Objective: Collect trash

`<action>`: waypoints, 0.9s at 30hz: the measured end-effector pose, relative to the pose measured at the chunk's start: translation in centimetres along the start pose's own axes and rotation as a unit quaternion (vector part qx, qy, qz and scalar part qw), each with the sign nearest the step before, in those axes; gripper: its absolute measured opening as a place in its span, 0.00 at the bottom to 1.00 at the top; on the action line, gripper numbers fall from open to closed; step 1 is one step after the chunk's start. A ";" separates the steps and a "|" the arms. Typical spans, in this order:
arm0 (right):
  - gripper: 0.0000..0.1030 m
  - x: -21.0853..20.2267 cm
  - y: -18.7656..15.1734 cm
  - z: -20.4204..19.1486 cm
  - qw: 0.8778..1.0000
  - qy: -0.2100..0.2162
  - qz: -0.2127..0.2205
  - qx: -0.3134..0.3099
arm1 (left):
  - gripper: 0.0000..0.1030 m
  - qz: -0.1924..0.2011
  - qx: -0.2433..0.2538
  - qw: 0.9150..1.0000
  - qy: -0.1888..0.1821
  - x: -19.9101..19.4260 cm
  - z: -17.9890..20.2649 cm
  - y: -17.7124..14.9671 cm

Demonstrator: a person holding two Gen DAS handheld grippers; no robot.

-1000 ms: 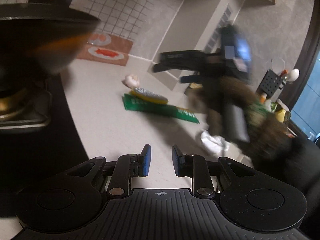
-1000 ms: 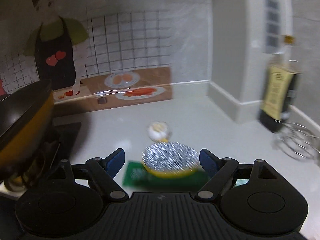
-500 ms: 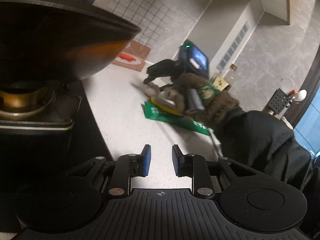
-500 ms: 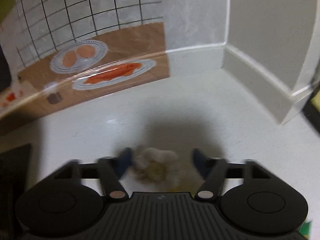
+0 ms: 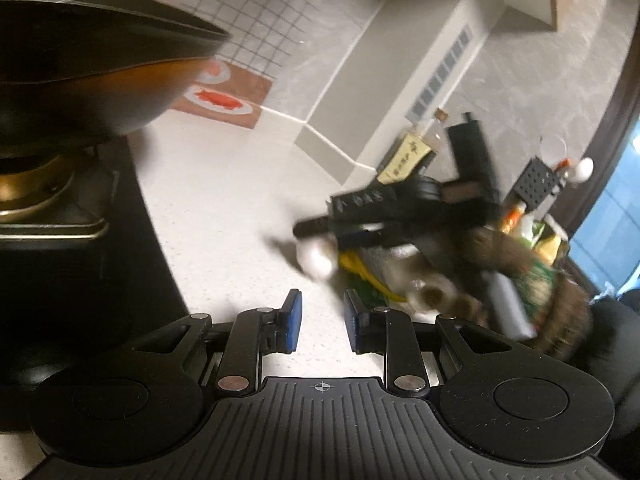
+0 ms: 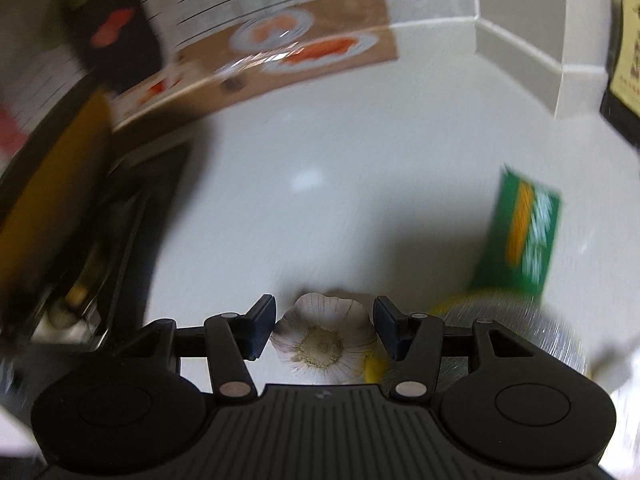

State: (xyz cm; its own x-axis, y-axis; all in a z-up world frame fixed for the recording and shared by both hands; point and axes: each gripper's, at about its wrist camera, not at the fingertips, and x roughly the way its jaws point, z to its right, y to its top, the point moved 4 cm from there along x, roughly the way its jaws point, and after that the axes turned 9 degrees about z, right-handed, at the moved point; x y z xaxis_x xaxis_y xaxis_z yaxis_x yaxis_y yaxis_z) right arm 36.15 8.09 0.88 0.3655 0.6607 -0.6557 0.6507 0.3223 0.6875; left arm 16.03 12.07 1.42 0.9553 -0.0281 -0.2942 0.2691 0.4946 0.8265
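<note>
Right gripper (image 6: 324, 322): its jaws have narrowed since a second ago and now close on the garlic bulb (image 6: 325, 343), pads against its sides. Left gripper (image 5: 322, 312): partly open, nothing between the pads, unchanged. Beyond, the green wrapper (image 6: 518, 234) lies on the white counter (image 6: 320, 184) — its print blurred. Foil-lidded cup (image 6: 516, 320) half hidden behind the right finger.

Papery garlic bulb (image 6: 326, 342) on a smooth, glossy countertop (image 6: 320, 200); foil-lidded cup (image 6: 516, 332) shines.

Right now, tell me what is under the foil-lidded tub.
The green packet lies under the foil-lidded tub, poking out past it on the counter. The covered part of the packet cannot be seen.
</note>
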 end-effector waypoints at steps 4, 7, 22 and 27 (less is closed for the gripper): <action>0.54 -5.0 -1.7 -0.3 0.999 0.002 0.035 -0.006 | 0.25 0.000 0.028 1.000 -0.012 1.2 1.7 -0.2; 0.67 -9.6 -2.3 0.9 0.996 -0.008 0.089 -0.003 | 0.25 0.012 0.049 0.999 -0.011 2.5 2.7 0.1; 0.68 -20.1 -10.8 10.2 0.967 -0.154 0.196 -0.050 | 0.26 -0.008 0.156 0.981 0.115 10.2 6.2 -0.9; 0.68 -19.9 -12.8 11.1 0.966 -0.160 0.196 -0.043 | 0.26 -0.007 0.195 0.971 0.138 10.5 6.8 -1.4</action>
State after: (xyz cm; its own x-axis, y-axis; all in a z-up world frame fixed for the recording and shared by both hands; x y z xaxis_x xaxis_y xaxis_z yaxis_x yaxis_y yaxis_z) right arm 27.94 -16.72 1.62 0.7690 0.5046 -0.3925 0.3672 0.1538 0.9173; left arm 26.46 5.18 0.42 0.8967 0.2278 -0.3795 0.3591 0.1271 0.9246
